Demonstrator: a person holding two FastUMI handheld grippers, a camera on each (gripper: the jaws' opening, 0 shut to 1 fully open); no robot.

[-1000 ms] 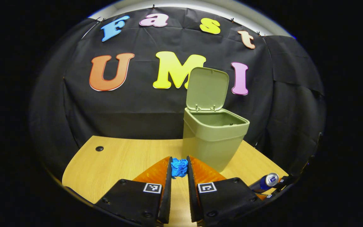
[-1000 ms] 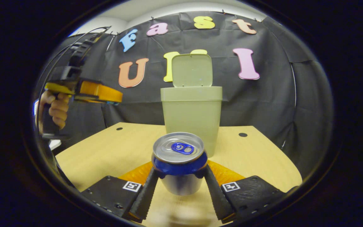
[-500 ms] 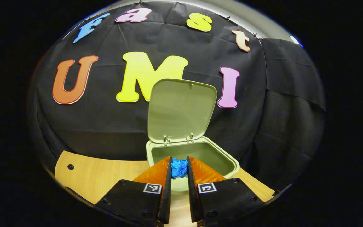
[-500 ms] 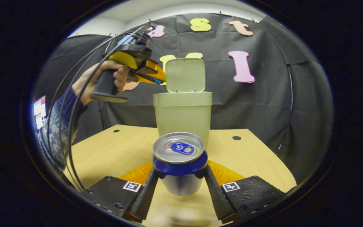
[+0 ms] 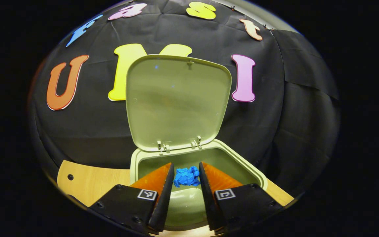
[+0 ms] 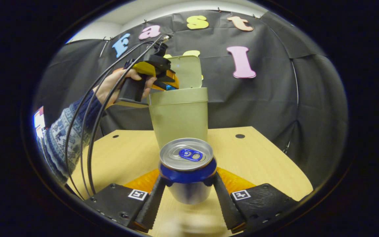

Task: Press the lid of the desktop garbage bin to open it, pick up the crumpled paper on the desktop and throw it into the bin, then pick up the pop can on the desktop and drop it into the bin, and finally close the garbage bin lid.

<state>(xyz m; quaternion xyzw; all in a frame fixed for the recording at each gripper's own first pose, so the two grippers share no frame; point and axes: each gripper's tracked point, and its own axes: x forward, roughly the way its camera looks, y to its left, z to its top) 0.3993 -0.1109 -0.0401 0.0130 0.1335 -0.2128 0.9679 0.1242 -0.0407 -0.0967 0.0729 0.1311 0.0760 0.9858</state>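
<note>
The left gripper, fingers apart around the loose crumpled paper, hangs above the open bin, while the right gripper clamps the pop can.

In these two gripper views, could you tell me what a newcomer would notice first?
The green bin stands open, its lid upright, with the left gripper over its mouth and the blue crumpled paper between its fingers. The right gripper grips a pop can above the wooden table.

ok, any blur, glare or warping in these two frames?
Left gripper view: sharp, fisheye bows the bin lid; faint specks of glare on it. Right gripper view: pop can top crisp with soft sheen, desk just below it smeared.
</note>
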